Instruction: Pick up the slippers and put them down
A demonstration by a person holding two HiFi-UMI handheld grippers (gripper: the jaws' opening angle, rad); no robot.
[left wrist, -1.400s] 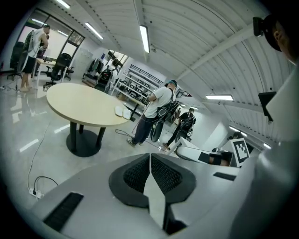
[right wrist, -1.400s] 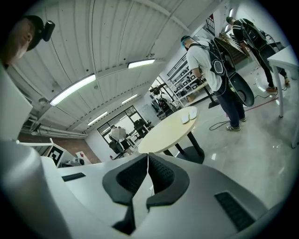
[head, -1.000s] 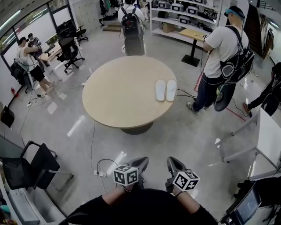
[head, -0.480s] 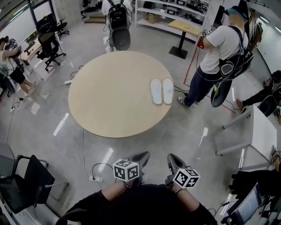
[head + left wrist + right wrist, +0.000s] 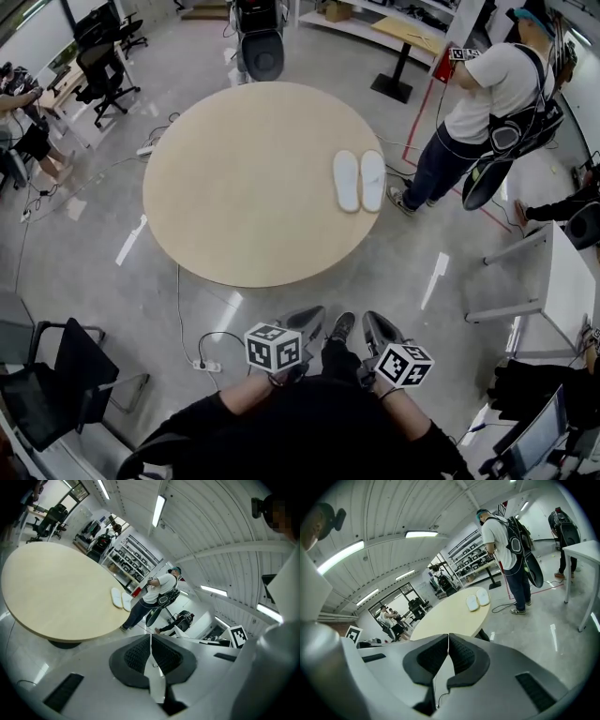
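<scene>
Two white slippers (image 5: 359,180) lie side by side, touching, on the round table (image 5: 234,187). They sit close to its right edge, in the upper middle of the head view. We hold our left gripper (image 5: 306,317) and our right gripper (image 5: 371,324) low at the bottom of the frame, well apart from the table. Both have their jaws pressed together with nothing between them. We think the reach has not begun yet. With the jaws squeezed tight like this, we would only push the slippers, and they could slide off the edge. A person (image 5: 487,103) stands near that side of the table, so we could bump them. A cable (image 5: 180,305) on the floor near us could trip us.
</scene>
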